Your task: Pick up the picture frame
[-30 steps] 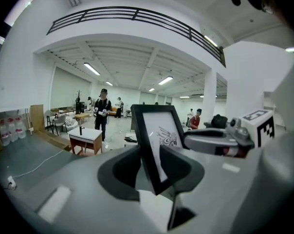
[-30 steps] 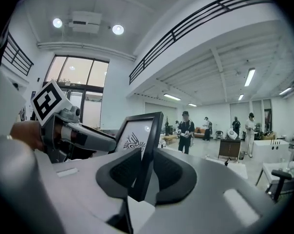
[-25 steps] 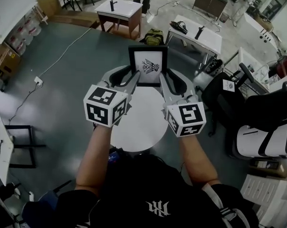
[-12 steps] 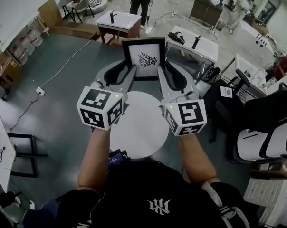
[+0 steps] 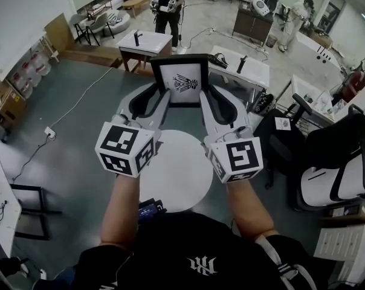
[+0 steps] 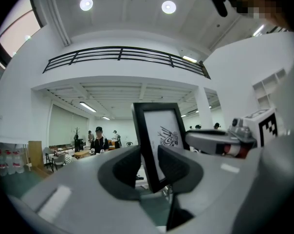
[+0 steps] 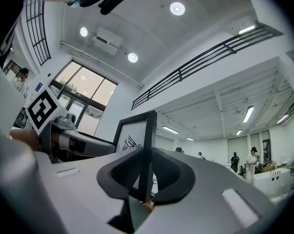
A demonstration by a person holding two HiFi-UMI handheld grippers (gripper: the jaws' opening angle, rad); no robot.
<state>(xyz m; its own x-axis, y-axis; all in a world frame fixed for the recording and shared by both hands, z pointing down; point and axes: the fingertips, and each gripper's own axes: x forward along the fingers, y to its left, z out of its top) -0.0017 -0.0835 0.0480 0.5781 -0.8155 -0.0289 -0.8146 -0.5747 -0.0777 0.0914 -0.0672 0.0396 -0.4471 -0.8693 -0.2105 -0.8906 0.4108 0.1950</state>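
The black picture frame [image 5: 184,80], with a white mat and a dark winged drawing, hangs upright in the air above the round white table [image 5: 173,168]. My left gripper [image 5: 153,96] is shut on its left edge and my right gripper [image 5: 216,98] on its right edge. Both sets of jaws have just been closing, with the frame between them. In the left gripper view the frame [image 6: 161,133] stands between the dark pads of the left gripper [image 6: 149,167]. In the right gripper view the frame [image 7: 135,140] shows edge-on, pinched by the right gripper [image 7: 146,174].
Beyond the frame stand two white desks [image 5: 240,62] [image 5: 145,41], with a person [image 5: 167,5] behind them. A black office chair [image 5: 327,150] is at the right. A cable [image 5: 80,83] runs across the grey floor on the left.
Both grippers have risen together with the frame held between them. It now stands higher in the head view, farther from the round table.
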